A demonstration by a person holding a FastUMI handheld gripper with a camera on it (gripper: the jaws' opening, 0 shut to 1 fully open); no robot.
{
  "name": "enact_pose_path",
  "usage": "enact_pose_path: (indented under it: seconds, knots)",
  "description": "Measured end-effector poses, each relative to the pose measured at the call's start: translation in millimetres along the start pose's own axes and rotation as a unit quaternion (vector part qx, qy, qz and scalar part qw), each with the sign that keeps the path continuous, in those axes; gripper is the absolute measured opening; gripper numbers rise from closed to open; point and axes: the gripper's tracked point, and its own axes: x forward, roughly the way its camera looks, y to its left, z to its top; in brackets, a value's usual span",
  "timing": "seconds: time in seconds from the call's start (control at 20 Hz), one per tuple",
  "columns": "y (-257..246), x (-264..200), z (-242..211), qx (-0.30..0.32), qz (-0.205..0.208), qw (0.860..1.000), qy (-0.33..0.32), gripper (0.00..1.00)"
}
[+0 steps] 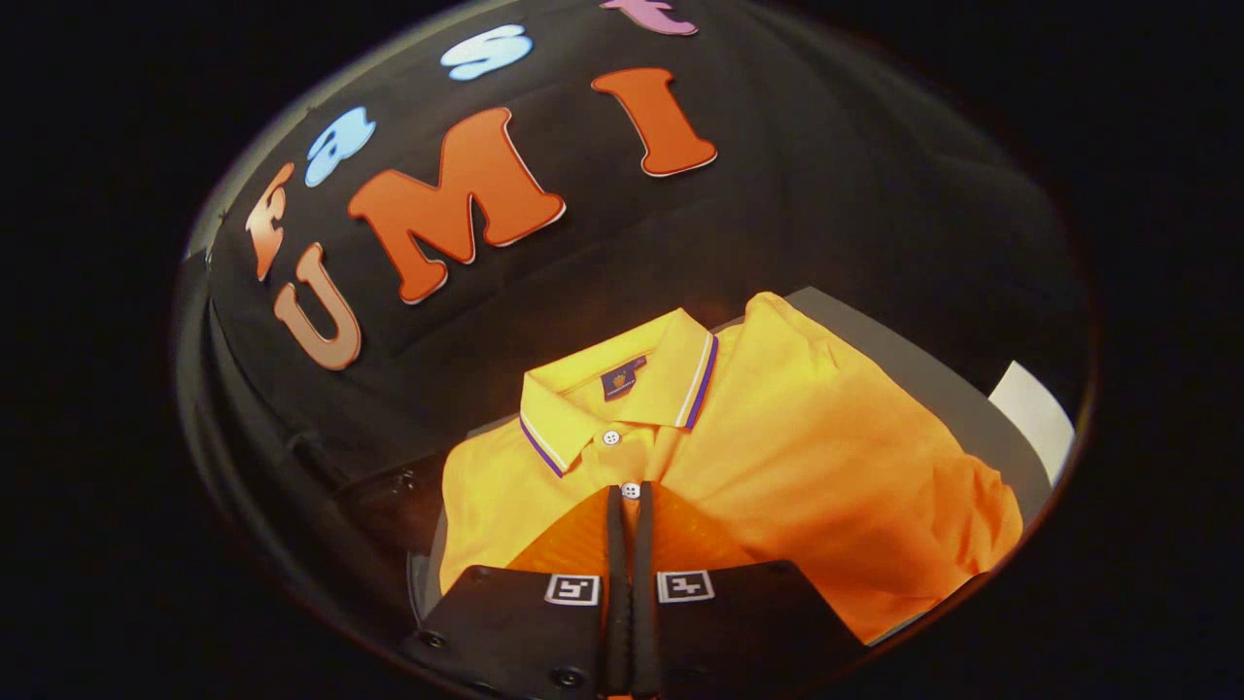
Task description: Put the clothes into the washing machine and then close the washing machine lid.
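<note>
An orange polo shirt [797,457] lies folded flat on a grey surface [904,360], its collar with purple and white trim pointing toward the booth wall. My gripper [632,491] is over the front of the shirt, with its tips at the lower white button of the placket. The two fingers stand almost together, leaving only a thin slit in which orange cloth shows. The cloth lies smooth and is not lifted or bunched. I cannot tell whether the fingers touch the fabric.
A white sheet or panel [1035,413] lies at the grey surface's far right edge. A dark, shiny object [389,496] sits just left of the shirt. The black booth wall rises close behind the collar.
</note>
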Motion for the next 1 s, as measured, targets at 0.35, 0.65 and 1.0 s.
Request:
enact_pose_path:
  seconds: [0.35, 0.65, 1.0]
  knots:
    - [32, -34, 31, 0.04, 0.099, 0.992, -0.065, 0.08]
    - [90, -69, 51, 0.027, 0.155, 0.982, -0.105, 0.08]
    - [190, -108, 51, -0.008, 0.174, 0.976, -0.134, 0.08]
